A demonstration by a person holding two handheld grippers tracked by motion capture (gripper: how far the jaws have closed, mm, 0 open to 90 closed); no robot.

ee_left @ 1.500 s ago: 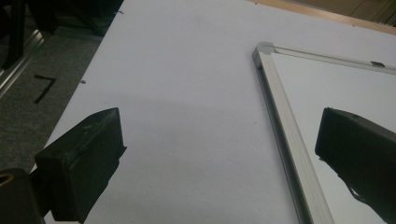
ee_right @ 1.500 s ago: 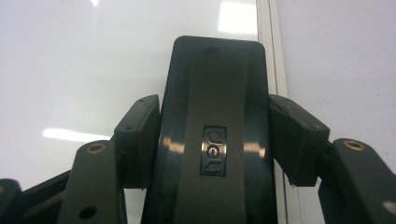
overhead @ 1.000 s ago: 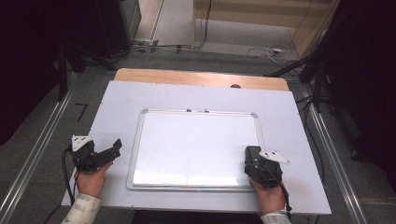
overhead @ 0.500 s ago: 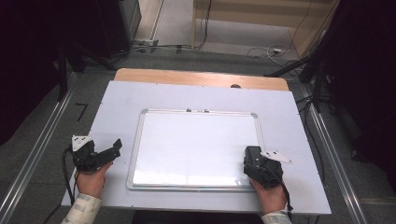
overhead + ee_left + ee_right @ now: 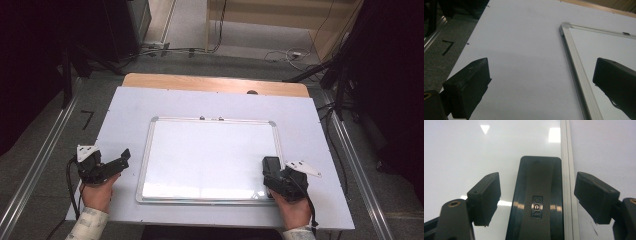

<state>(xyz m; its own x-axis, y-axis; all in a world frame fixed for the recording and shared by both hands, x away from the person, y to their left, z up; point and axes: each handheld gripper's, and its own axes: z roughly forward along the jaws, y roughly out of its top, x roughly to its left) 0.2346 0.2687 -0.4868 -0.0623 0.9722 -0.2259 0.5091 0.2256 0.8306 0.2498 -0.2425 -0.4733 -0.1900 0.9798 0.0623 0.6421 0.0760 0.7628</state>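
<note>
A white whiteboard (image 5: 210,155) with a silver frame lies flat on the white table (image 5: 130,107). A black eraser (image 5: 271,164) rests on the board by its right edge. In the right gripper view the eraser (image 5: 537,182) lies between the jaws, beside the frame. My right gripper (image 5: 537,195) is open. Its jaws have just been opening, and both pads stand clear of the eraser's sides. In the high view the right gripper (image 5: 274,175) is at the board's near right corner. My left gripper (image 5: 121,161) is open over bare table left of the board, nothing between its jaws (image 5: 544,82).
The whiteboard frame (image 5: 574,62) runs close to the left gripper's right jaw. A wooden strip (image 5: 215,84) borders the table's far edge. Metal rails (image 5: 40,165) flank the table on the floor, with cables and stands beyond.
The right gripper's jaws look spread wider around the eraser than a second ago. Both hands have stayed about where they were.
</note>
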